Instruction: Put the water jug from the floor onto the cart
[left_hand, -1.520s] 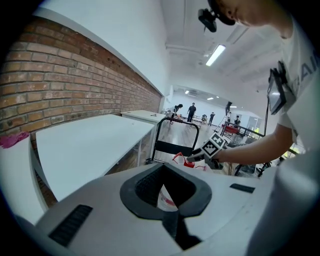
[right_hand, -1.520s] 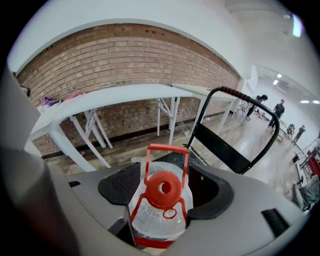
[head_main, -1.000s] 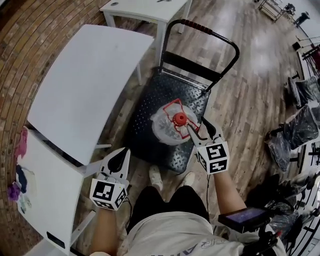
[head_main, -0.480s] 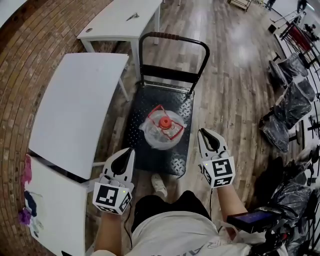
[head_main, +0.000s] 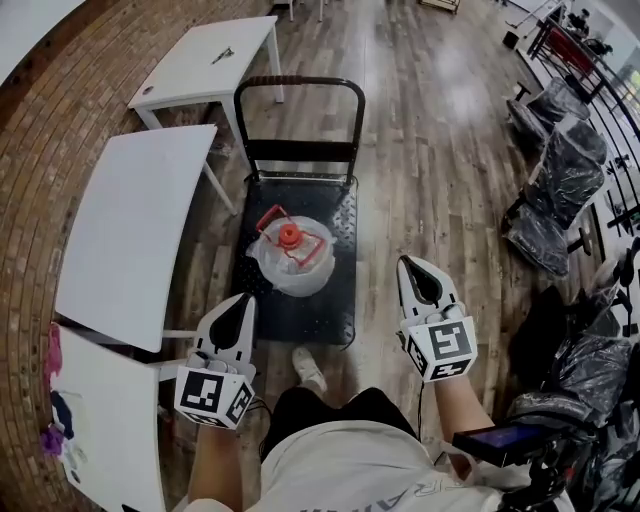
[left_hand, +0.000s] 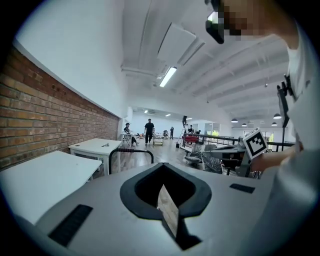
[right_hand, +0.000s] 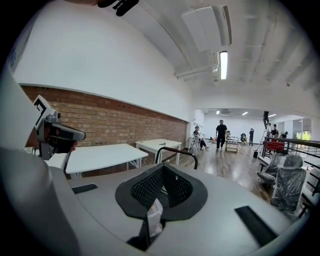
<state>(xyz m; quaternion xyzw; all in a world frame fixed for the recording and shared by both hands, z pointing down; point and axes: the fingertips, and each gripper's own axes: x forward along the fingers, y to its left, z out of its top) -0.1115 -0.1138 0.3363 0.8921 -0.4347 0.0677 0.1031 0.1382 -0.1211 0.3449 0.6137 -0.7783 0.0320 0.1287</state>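
The clear water jug (head_main: 300, 272) with a red cap and red handle stands upright on the black platform cart (head_main: 336, 300). Both grippers are held back from it, near the person's body, and neither touches anything. My left gripper (head_main: 242, 300) hovers by the cart's near left corner, jaws together and empty. My right gripper (head_main: 409, 263) hangs over bare floor to the right of the cart, jaws shut on nothing. From the left gripper (left_hand: 163, 165) and the right gripper (right_hand: 162, 167) views, only the cart's handle (left_hand: 131, 151) (right_hand: 176, 150) shows beyond the jaws.
Two white tables (head_main: 130, 235) stand left of the cart by the brick wall, a third (head_main: 205, 62) beyond. Plastic-wrapped chairs (head_main: 555, 175) line the right. The person's shoe (head_main: 308, 368) is at the cart's near end. People (left_hand: 149, 131) walk far down the hall.
The right gripper, open beside the jug's red handle a second ago, has drawn back to the right and shut empty. Both grippers rose and pulled away from the cart; the jug stays put.
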